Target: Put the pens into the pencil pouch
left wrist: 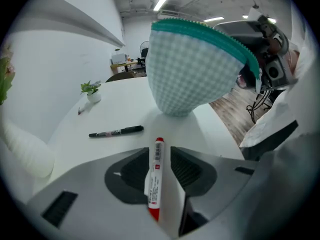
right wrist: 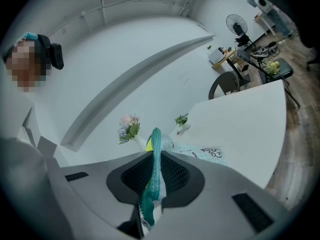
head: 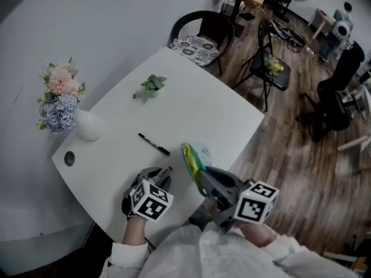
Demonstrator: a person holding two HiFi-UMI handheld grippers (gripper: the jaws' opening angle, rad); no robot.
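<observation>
Two pens show. A red pen [left wrist: 156,179] with a barcode label, its print too small to read, lies between the left gripper's [left wrist: 156,152] parted jaws. A black pen [left wrist: 116,131] rests on the worktop [head: 197,109]. The right gripper's [right wrist: 155,156] jaws clamp the pencil pouch [left wrist: 195,69] by its teal zip edge, just ahead of the red pen.

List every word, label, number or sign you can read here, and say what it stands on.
No text can be read for certain.
Red pen: white label with a barcode and small print, too small to read.
Black pen: print along the barrel, too blurred to read.
Pencil pouch: dark print on its side, too blurred to read.
Marker cubes: black-and-white square patterns only, no letters.
</observation>
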